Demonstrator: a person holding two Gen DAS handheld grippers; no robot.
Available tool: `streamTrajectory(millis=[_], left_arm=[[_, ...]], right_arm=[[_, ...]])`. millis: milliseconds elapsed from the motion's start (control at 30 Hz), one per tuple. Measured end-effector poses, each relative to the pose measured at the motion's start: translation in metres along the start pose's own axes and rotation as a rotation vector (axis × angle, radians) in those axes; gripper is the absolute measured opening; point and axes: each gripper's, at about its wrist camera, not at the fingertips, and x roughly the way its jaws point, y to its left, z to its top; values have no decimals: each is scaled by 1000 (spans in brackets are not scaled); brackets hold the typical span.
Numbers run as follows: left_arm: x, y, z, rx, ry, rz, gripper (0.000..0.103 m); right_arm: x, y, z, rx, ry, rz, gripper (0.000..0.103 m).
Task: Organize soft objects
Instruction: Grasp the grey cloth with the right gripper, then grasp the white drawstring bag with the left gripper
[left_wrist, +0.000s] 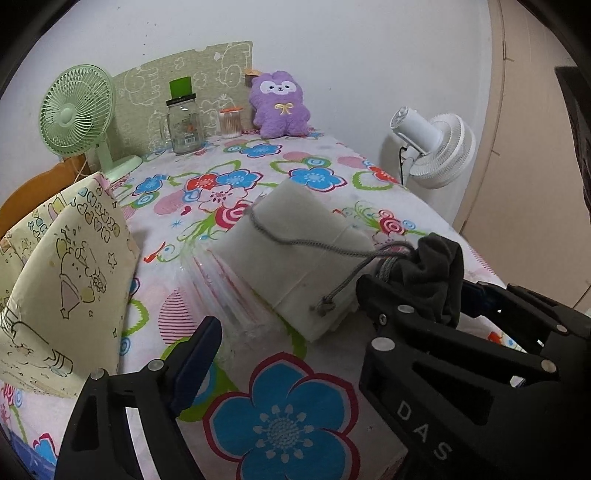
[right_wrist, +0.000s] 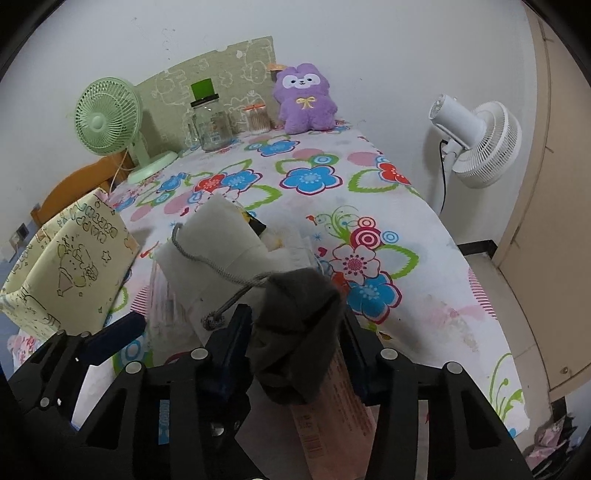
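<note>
A dark grey drawstring pouch (right_wrist: 295, 332) sits between the fingers of my right gripper (right_wrist: 299, 336), which is shut on it above a pink packet (right_wrist: 332, 406). The pouch also shows in the left wrist view (left_wrist: 432, 273). Its grey cord (right_wrist: 207, 258) trails over a folded white cloth (left_wrist: 295, 254) on the floral table (left_wrist: 284, 424). My left gripper (left_wrist: 288, 325) is open and empty, just in front of the white cloth. A purple plush toy (left_wrist: 279, 105) sits at the far end against the wall. A yellow cartoon fabric bin (left_wrist: 62, 288) stands at the left.
A green desk fan (left_wrist: 79, 118), a glass jar (left_wrist: 183, 123) with a green lid and a small jar of sticks (left_wrist: 231, 123) stand at the far left. A white fan (left_wrist: 432, 147) stands beyond the table's right edge. A beige door (right_wrist: 546, 221) is at the right.
</note>
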Motion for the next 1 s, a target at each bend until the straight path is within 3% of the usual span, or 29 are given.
streamTrajectory(millis=[67,700,1000], left_arm=[[-1,-1,2,-2,-7,4,88],[12,-5,37,-19,-29,6,90],[31,-5,43,1,-7,14,95]], right_arm=[[-4,-1,2,4,-13,-1,42],[-17,-19,31,22,-106,-67,40],[0,-26,36,60,-76,-66,40]])
